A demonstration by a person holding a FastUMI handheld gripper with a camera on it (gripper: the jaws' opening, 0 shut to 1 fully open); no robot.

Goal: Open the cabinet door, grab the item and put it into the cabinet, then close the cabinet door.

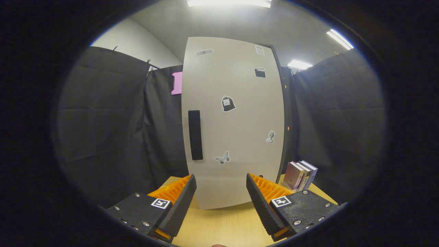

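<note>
**One door, one handle, nothing in the grip yet**

Two fingers spread wide, nothing between them. Gripper [221,197] hovering low over the table [223,226], aimed square at the cabinet [233,120]. Door shut, flush by the look of it, dotted with small stickers [228,103]. Dark vertical handle [195,134] near the door's left edge, beyond the left finger and higher up. Hinges likely on the right side, then, though not visible.

Books [301,175] standing upright just right of the cabinet's base, beyond the right finger; probably the item to stow, three or so leaning together. Which one is meant, impossible to say.

On handling, a guess only: door a flat rigid panel, light enough, swinging freely once started; smooth face offers no purchase, so the handle is the only sensible hold. Best pinched across its narrow width, mid-height, then pulled outward in an arc. Handle looks shallow, so slip is the risk if the bite is thin.

Books stiff, modest weight, covers possibly slick. Best taken across the spine and covers near the top edge, firm squeeze, kept upright to stop neighbours toppling.
</note>
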